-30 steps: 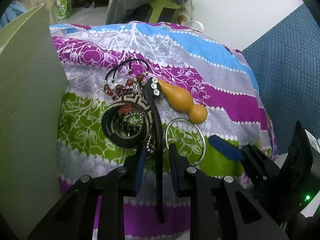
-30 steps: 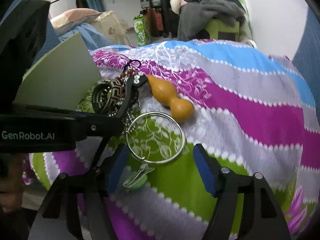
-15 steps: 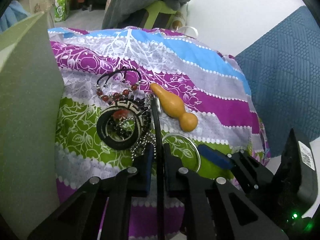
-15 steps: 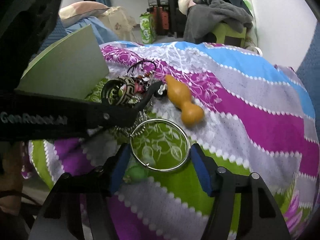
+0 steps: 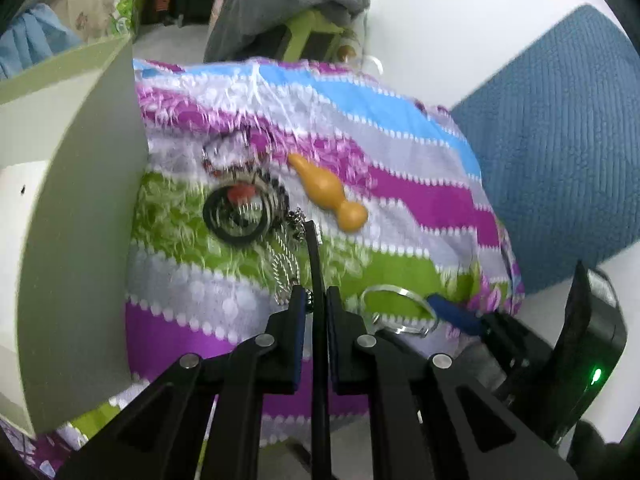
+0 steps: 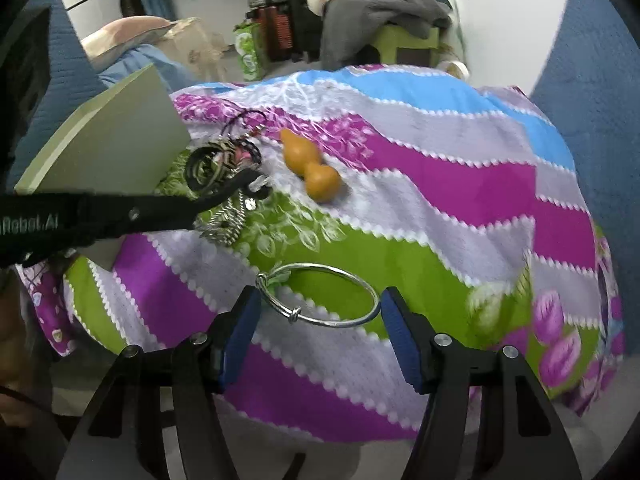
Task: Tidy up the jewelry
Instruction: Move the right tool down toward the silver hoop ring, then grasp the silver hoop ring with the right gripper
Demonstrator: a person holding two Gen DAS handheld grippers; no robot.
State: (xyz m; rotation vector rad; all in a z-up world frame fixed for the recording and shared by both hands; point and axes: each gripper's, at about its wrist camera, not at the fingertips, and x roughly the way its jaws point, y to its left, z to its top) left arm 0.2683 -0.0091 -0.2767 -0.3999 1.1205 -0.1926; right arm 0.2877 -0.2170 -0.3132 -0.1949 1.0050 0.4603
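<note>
My left gripper is shut on a thin black band, whose far end with clear stones hangs just above the jewelry pile. That pile holds a black patterned bangle, a red bead bracelet and a silver chain. An orange gourd pendant lies to its right. My right gripper is shut on a silver wire bangle, pinched across its width by the blue pads and held above the striped cloth. In the right wrist view the left gripper reaches in from the left.
A pale green box stands close on the left of the pile. A blue padded panel rises at the right. Behind the bed are a green stool with grey clothes and floor clutter.
The left jaws closed on the black band and drew it back, off the pile. The right jaws closed on the silver bangle and carried it away from the gourd, toward the near edge.
</note>
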